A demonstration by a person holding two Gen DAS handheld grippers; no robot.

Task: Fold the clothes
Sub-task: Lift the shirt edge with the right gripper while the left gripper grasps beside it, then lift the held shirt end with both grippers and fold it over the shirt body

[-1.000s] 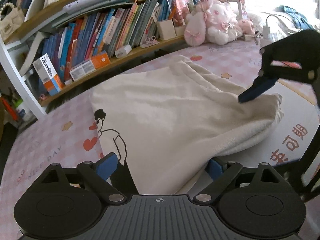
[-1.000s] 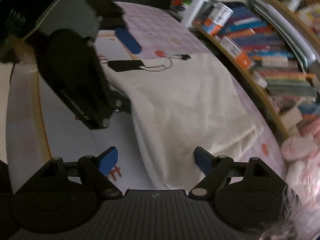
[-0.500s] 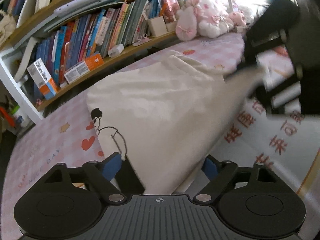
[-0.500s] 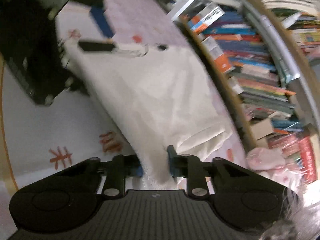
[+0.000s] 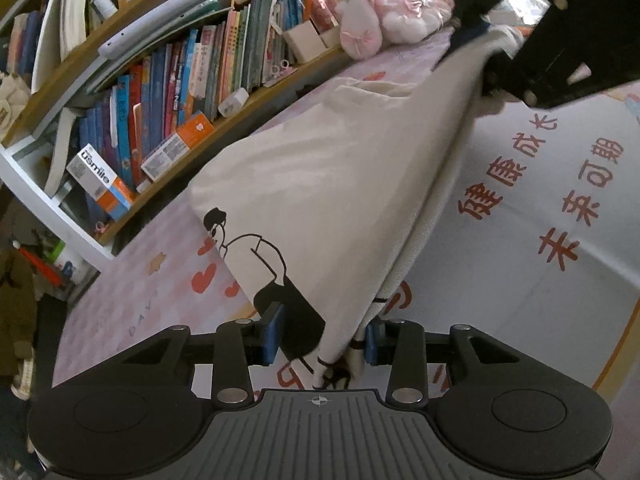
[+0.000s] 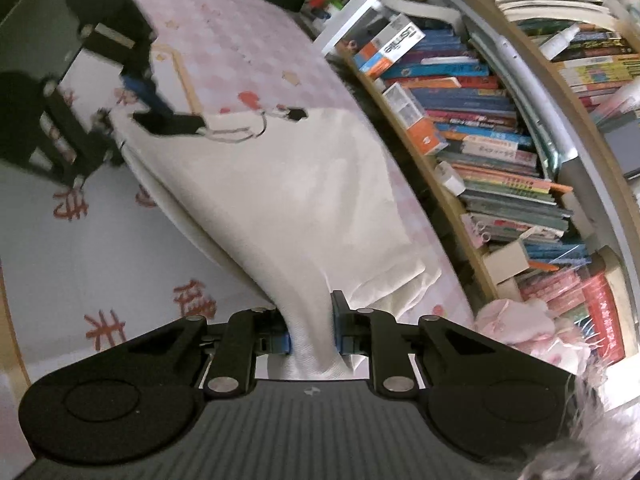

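Crowded bookshelves (image 5: 172, 92) run along the far edge of a pink checked bed (image 5: 132, 300), where a cream T-shirt (image 5: 340, 184) printed with a black line-drawn figure (image 5: 256, 256) lies partly spread and partly lifted. Both handheld grippers have hold of its near edge: the left gripper (image 5: 320, 336) has its blue fingers (image 5: 272, 332) closed on the hem end beside the printed figure, and the right gripper (image 6: 310, 332) has its fingers (image 6: 338, 320) pinched on a bunched corner at the other end, close to the pink plush toys (image 5: 384, 12). The edge between them hangs taut above a white mat with red characters (image 5: 560, 200), while the shirt's far side rests on the bed beside the shelves. Judging by this, a fold is under way; done well, it would mean keeping both grips firm, holding the raised edge level and tight, and carrying it evenly toward the shelf-side edge so the layers meet squarely without creases.
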